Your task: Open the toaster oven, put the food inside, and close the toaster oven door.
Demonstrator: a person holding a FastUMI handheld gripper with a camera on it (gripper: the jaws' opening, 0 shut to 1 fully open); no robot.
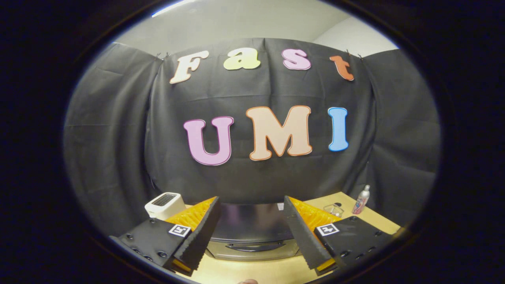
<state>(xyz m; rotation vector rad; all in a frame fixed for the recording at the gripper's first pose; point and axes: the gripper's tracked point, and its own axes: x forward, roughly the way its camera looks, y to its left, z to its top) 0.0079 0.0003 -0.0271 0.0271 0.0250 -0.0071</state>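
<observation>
**Gripper spread wide above the toaster oven**

Looking down over a dark, glossy-topped toaster oven (252,227) with a silvery front, sitting on the light wooden table (256,270). Door handle (252,247) visible low on the front, door looks shut. Hand-held gripper (252,232) spread wide, fingers apart on either side of the oven top, holding nothing, not touching it as far as can be told. Off to the left, just beyond the left finger: small white boxy appliance (165,205) with a dark slotted top. To the right, beyond the right finger: small clear glass dish (333,209), then a slim spray bottle (361,200) with a silver cap and pinkish label, upright near the black cloth wall (118,138). No food spotted from this angle.
</observation>
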